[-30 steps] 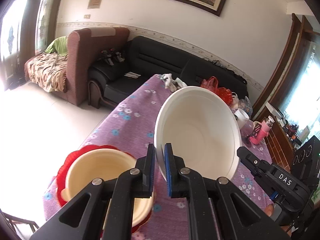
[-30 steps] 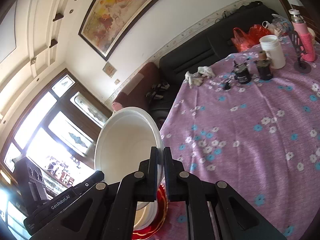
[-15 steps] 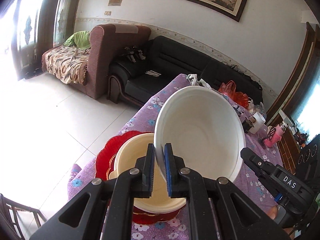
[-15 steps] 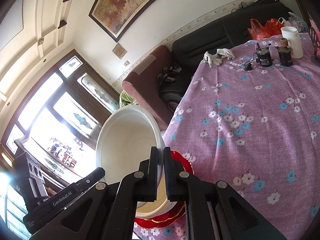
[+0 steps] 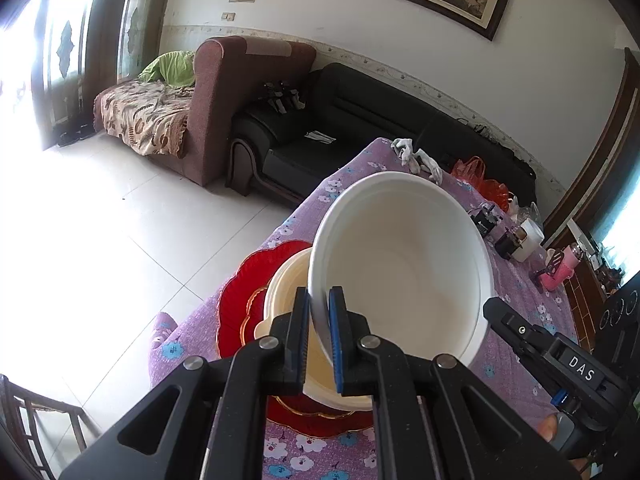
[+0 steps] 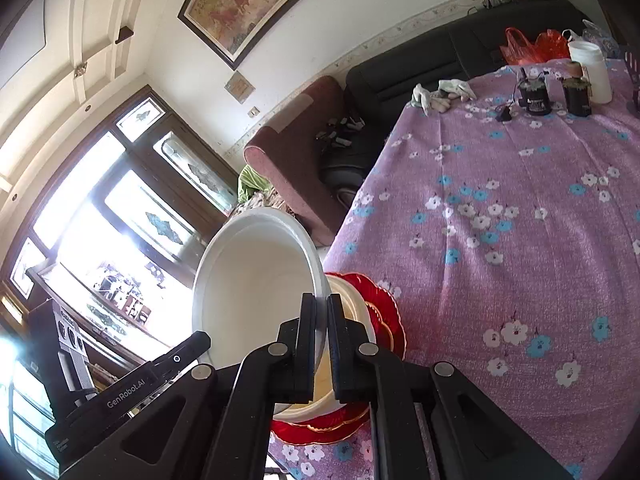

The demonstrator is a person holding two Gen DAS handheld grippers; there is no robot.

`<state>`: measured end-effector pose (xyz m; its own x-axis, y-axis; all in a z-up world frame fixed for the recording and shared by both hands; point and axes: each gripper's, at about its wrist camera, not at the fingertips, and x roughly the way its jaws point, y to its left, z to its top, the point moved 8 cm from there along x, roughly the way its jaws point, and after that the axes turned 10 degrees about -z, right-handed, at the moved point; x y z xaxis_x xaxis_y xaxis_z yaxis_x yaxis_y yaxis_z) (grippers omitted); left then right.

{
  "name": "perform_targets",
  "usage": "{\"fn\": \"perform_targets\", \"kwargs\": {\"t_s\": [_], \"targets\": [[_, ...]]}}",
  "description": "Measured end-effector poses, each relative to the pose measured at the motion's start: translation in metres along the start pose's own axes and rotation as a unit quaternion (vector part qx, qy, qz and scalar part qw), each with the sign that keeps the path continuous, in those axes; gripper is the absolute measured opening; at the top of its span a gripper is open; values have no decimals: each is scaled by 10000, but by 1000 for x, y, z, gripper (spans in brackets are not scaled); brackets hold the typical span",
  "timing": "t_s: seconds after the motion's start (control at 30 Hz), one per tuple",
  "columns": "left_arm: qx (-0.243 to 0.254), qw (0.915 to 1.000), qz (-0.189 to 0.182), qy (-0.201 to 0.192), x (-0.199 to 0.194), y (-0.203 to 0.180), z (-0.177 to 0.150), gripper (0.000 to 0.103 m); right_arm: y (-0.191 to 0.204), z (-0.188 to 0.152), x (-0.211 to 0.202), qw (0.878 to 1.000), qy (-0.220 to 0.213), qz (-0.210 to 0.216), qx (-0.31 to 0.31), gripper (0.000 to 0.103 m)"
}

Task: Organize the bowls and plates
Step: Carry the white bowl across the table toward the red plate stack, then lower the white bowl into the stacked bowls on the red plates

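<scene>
A large white bowl [image 5: 400,264] [image 6: 256,284] is held tilted in the air above a cream bowl [image 5: 288,292] [image 6: 352,308], which sits in a stack of red scalloped plates [image 5: 244,288] [image 6: 384,312] at the near corner of the purple flowered tablecloth [image 5: 520,292] [image 6: 520,240]. The left gripper [image 5: 319,336] pinches the white bowl's rim at about 7 o'clock, the wall squeezed between its blue pads. The right gripper [image 6: 321,340] pinches the opposite rim, at about 4 o'clock in its own view. At 1 o'clock on the cloth stand a white jar [image 5: 528,240] [image 6: 592,72] and a pair of gloves [image 5: 416,156] [image 6: 440,94]. Beyond the table lies a black sofa [image 5: 360,120] [image 6: 460,56].
</scene>
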<state>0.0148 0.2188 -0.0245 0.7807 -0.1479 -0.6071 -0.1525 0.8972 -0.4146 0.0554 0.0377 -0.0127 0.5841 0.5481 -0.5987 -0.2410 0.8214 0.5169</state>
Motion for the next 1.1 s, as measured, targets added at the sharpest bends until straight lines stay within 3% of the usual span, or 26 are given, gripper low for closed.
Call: {"fn": "perform_targets", "kwargs": {"t_s": [1.1], "targets": [[-283,9988,-45,406,14,22,-18,9,-8,-16,28,9992,390,-25,118,9]]}}
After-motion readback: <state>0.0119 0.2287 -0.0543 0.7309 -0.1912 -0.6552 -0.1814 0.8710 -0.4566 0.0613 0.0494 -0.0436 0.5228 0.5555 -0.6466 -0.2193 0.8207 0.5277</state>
